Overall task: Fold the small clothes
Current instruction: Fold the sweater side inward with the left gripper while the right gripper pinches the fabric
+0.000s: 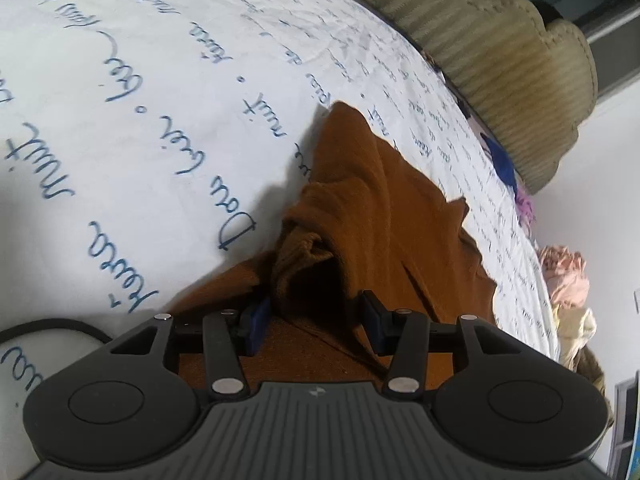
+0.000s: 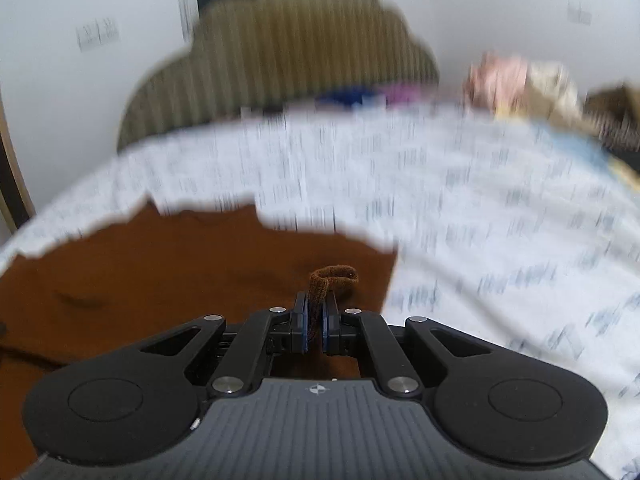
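Rust-brown knit garment (image 1: 372, 184) on bed: left gripper (image 1: 316, 316) half-spread around bunched fold, right gripper (image 2: 315, 312) clamped on hem. Carry hem over evenly, keep taut.

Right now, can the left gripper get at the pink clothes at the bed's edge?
Probably not without letting go. The left gripper has bunched brown cloth between its fingers, and the pink clothes lie well off to its side.
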{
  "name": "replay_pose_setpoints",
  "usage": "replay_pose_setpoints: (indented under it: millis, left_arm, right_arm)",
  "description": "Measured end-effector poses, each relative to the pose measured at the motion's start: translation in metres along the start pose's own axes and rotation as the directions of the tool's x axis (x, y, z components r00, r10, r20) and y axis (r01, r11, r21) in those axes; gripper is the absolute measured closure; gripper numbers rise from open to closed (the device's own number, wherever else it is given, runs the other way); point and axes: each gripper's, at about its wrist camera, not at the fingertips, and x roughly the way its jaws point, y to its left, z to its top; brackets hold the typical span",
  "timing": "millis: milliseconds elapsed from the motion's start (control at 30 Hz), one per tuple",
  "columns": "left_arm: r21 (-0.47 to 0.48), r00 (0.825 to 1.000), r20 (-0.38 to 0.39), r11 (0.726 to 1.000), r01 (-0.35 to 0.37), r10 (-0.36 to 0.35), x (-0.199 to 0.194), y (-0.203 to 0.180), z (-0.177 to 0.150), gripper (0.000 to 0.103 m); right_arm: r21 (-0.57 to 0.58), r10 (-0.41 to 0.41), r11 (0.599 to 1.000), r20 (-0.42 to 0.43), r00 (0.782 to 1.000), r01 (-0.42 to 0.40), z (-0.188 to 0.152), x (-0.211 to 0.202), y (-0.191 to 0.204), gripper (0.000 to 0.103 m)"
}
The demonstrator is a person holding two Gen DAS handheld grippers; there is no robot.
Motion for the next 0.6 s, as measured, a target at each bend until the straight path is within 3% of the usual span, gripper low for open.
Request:
replay_pose_setpoints:
  millis: [133,200,267,367,467,533,600]
  left_arm:
    - [-0.001,1.0,0.008,1.0,-0.02,0.02,-0.013,0.007,-0.004,0.056]
    - [0.021,1.0,0.007,1.0,-0.019,0.019,-0.023,0.005,-0.005,0.056]
    - [0.066,0.999,0.025,0.997,-0.048,0.047,-0.035,-0.002,-0.007,0.055]
    - [0.186,0.996,0.084,0.981,-0.058,0.043,-0.056,-0.026,-0.01,0.051]
    - [0.288,0.99,0.142,0.956,-0.053,0.012,-0.065,-0.059,-0.008,0.036]
    - [0.33,0.985,0.171,0.942,-0.067,0.01,-0.062,-0.077,-0.004,0.034]
    - [0.36,0.988,0.152,0.932,-0.046,-0.01,-0.05,-0.09,0.004,0.034]
  right_arm:
    - [0.059,0.022,0.998,-0.027,0.999,-0.021,0.002,0.004,-0.009,0.093]
    - [0.101,0.053,0.994,-0.048,0.997,-0.048,0.007,0.001,-0.015,0.081]
    - [0.174,0.076,0.982,-0.01,0.997,-0.074,0.008,-0.013,-0.024,0.053]
    - [0.208,0.076,0.974,0.063,0.995,-0.088,0.008,-0.037,-0.031,0.052]
    - [0.202,0.093,0.973,0.105,0.99,-0.113,0.018,-0.051,-0.032,0.052]
    - [0.178,0.129,0.973,0.101,0.986,-0.146,0.028,-0.049,-0.023,0.052]
    - [0.145,0.183,0.971,0.068,0.981,-0.191,0.035,-0.039,-0.01,0.052]
